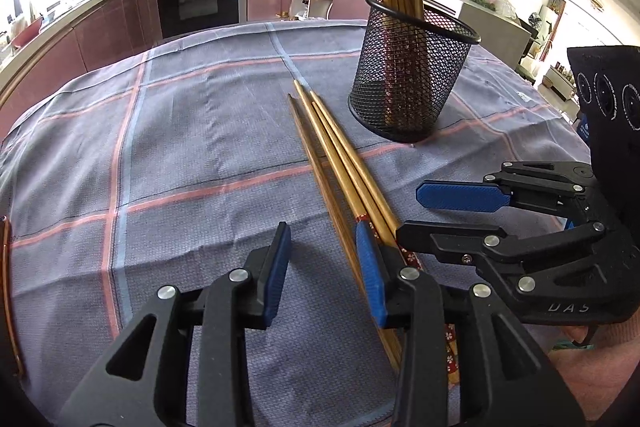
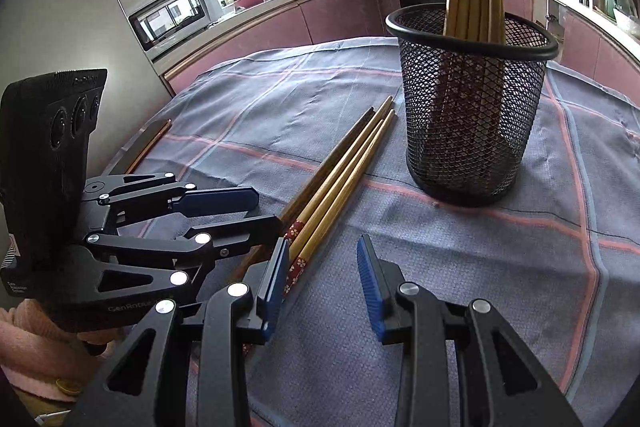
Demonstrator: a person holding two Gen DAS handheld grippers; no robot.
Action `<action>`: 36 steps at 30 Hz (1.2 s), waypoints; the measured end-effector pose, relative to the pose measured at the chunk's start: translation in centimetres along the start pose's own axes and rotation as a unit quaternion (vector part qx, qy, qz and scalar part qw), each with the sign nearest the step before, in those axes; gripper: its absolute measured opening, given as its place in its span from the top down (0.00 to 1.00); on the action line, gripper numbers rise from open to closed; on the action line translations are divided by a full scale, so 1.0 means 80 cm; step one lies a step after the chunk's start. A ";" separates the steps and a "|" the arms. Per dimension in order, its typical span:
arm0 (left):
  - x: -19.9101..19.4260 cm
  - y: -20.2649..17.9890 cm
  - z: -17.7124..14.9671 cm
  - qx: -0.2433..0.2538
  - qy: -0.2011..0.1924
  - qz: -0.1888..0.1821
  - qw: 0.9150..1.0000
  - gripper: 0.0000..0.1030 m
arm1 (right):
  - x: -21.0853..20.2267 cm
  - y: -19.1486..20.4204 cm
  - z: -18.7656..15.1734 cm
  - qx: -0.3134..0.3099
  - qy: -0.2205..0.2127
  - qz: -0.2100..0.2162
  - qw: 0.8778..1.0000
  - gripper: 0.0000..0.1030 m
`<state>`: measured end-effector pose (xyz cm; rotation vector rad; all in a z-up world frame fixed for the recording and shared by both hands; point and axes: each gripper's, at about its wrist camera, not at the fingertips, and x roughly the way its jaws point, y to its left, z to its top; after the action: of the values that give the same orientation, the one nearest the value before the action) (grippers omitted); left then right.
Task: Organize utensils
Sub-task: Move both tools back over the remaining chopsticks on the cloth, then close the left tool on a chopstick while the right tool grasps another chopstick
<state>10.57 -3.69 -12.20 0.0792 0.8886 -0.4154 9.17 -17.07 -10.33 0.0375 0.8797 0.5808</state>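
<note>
three thin, stiff, light wooden chopsticks (image 1: 340, 163) lie just beside the black mesh cup (image 1: 408, 75), likely slippery and best pinched near their patterned ends, while left gripper (image 1: 324, 267) and right gripper (image 2: 324, 283) gape empty.

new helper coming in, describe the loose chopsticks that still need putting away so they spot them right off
On the checked grey-blue tablecloth stands a black mesh cup with chopsticks upright inside. The loose chopsticks lie flat in a bundle just beside its base, tips toward the cup. Unlike those in the cup, they rest on the cloth, red flowered ends near the open grippers.
</note>
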 end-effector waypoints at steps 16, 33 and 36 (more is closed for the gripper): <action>0.000 0.012 0.000 -0.015 0.000 -0.008 1.000 0.71 | 0.003 -0.002 0.003 -0.013 0.021 -0.024 0.999 0.71; 0.025 0.014 0.024 -0.015 0.010 -0.001 1.000 0.75 | 0.022 -0.005 0.020 0.003 0.011 -0.043 0.999 0.79; 0.026 0.016 0.025 -0.030 0.006 -0.007 0.999 0.84 | 0.019 -0.011 0.020 0.018 0.007 -0.039 0.999 0.84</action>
<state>13.64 -3.65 -12.65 0.0195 0.9140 -0.4019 11.51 -16.74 -10.66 0.0318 0.9021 0.4935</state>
